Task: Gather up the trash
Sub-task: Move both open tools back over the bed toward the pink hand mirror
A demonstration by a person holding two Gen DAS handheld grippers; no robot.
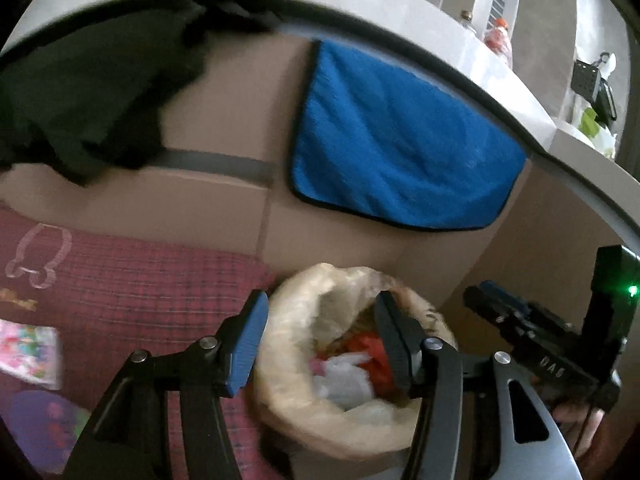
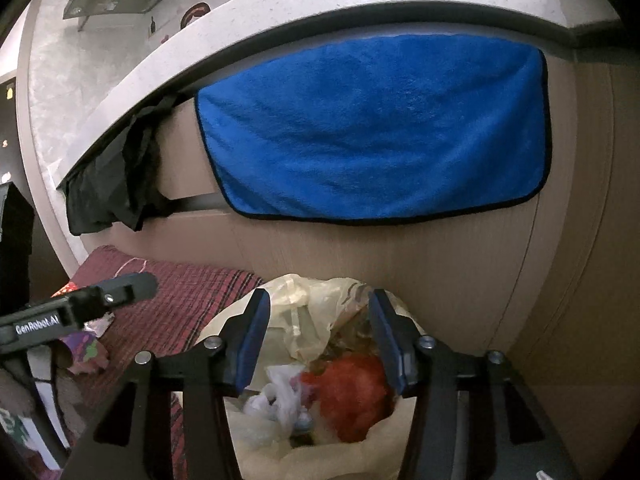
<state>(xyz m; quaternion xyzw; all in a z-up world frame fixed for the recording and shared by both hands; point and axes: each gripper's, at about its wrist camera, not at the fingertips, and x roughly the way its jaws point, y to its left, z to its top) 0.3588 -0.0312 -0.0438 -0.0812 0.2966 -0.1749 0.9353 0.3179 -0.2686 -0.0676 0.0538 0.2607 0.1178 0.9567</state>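
Both our tools, the left tool (image 1: 320, 340) and right tool (image 2: 320, 340), tilt downward with jaws apart, clamping nothing, over the trash bag (image 1: 296, 412). Its mouth gapes upward, beside the maroon mat (image 1: 132, 284), below the blue towel (image 1: 400, 140).
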